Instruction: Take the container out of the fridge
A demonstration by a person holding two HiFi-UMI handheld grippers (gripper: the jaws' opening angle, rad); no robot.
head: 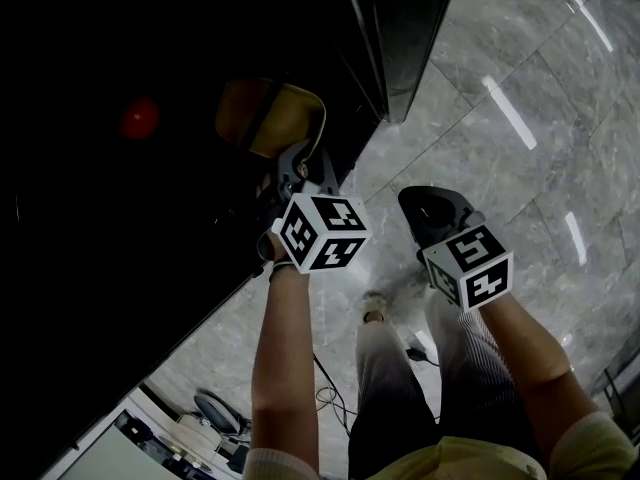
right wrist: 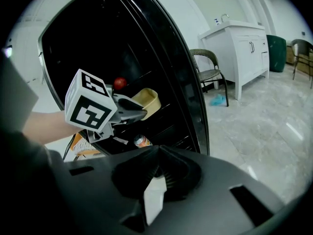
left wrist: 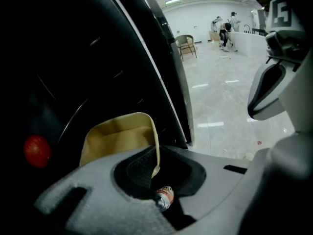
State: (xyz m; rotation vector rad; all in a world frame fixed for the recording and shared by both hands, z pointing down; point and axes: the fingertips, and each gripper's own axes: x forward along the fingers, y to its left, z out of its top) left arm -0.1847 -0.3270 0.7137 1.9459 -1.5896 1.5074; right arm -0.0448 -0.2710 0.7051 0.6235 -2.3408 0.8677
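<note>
The fridge [right wrist: 122, 53] stands open, its dark inside filling the left of the head view, with the pale marble floor [head: 520, 118] to its right. The container [left wrist: 120, 138], a shallow tan tub, sits at the mouth of the fridge, against the dark shelves; whether it rests on a shelf or already hangs free cannot be told. The left gripper [left wrist: 156, 160] is clamped on the tub's near rim, one jaw inside the wall and one outside, which looks like the natural hold for drawing a thin-walled tub straight out. The left forearm is stretched forward into the opening and the gripper is roughly level, so the tub keeps its open side up. The right gripper [right wrist: 157, 168] has its jaws pressed together on nothing and is held off to the side over the floor, well apart from the tub, probably to stay clear of the way out. Lower in the fridge lies a small can [right wrist: 142, 141], and deeper in, left of the tub, a round red thing [left wrist: 36, 151], both untouched
</note>
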